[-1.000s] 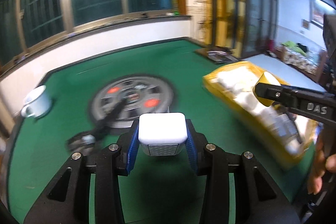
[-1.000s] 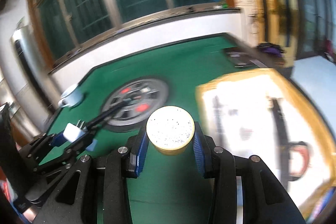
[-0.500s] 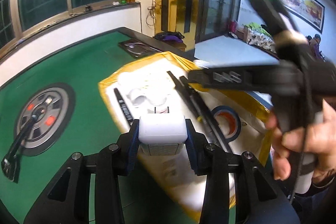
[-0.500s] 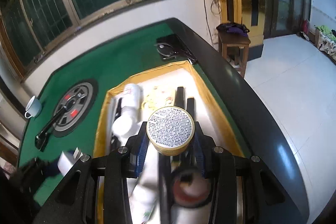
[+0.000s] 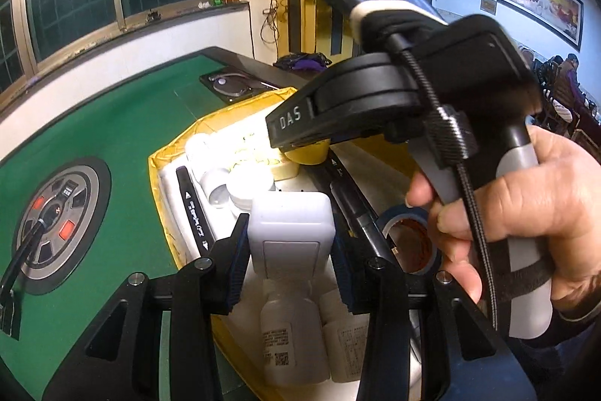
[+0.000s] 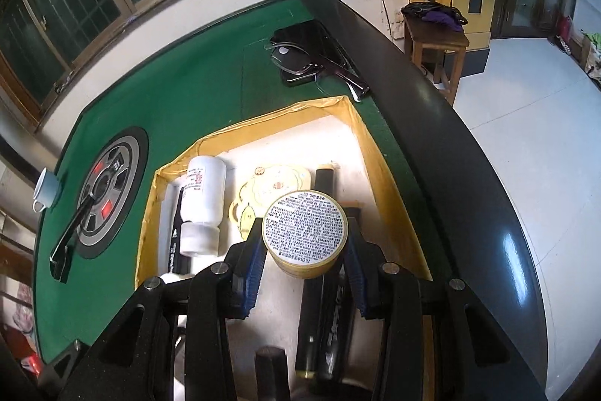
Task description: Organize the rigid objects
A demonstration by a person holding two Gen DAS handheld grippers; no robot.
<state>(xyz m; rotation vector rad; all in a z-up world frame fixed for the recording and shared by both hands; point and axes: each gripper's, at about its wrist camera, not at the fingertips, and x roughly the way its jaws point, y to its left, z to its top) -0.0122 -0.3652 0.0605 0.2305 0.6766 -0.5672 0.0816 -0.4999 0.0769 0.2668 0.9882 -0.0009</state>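
Left gripper [image 5: 291, 247] squeezes white square plastic block [image 5: 291, 220] | right gripper [image 6: 302, 250] squeezes round yellow tin [image 6: 304, 235] | both over yellow-edged tray [image 6: 259, 119], likely to drop in.

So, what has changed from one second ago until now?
Both hand-held grippers swung from above the green table to above the yellow-edged box. The left hand-held gripper carried the white charger along; the right hand-held gripper carried the round tin. Nothing was picked up or released. The white cup and the other things on the table stayed in place.
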